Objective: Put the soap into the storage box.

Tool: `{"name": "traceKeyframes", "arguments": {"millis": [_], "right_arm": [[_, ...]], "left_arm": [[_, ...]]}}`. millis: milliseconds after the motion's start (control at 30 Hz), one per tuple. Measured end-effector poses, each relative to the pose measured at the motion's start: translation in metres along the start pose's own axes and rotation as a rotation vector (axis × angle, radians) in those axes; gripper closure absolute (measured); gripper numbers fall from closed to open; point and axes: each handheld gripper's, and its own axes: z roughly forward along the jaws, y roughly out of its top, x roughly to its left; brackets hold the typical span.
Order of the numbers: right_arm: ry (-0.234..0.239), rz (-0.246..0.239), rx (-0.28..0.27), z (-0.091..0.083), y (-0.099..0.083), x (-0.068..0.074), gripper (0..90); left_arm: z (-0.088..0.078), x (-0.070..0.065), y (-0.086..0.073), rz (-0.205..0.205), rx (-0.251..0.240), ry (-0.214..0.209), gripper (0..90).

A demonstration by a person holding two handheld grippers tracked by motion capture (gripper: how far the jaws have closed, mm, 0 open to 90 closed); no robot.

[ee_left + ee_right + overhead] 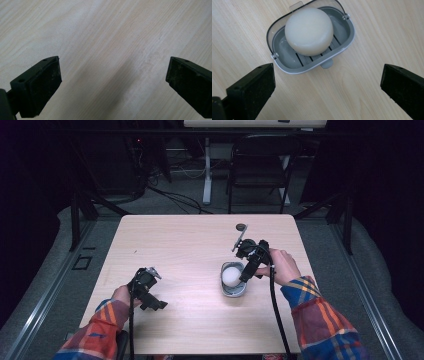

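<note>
The right gripper (327, 92), jaws spread and empty, hangs nearest the soap (309, 30) in its dish (342, 41) (long axis ten-to-four), at twelve o'clock; the left gripper (113, 87), also spread, is over bare table (105, 30).

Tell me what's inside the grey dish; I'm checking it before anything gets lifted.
A round white soap bar sits in the grey dish, resting on a slatted drain floor. The slats beneath the bar are hidden, so anything under it can't be seen.
</note>
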Motion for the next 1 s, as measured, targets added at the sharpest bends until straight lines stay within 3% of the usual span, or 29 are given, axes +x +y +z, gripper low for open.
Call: {"name": "traceKeyframes", "arguments": {"millis": [500, 700, 933, 1000], "right_arm": [[-0.042, 0.064, -0.004, -0.017, -0.036, -0.011, 0.0], [-0.034, 0.125, -0.021, -0.017, -0.060, -0.016, 0.0], [-0.045, 0.157, -0.002, -0.017, -0.081, -0.021, 0.0], [-0.032, 0.191, -0.005, -0.015, -0.092, -0.024, 0.0]], "left_arm": [[0.000, -0.001, 0.000, -0.002, -0.002, 0.001, 0.0], [-0.001, 0.000, 0.000, 0.004, -0.001, 0.003, 0.0], [-0.001, -0.001, 0.000, 0.004, -0.001, 0.005, 0.0], [-0.001, -0.001, 0.000, 0.002, -0.001, 0.004, 0.0]]}}
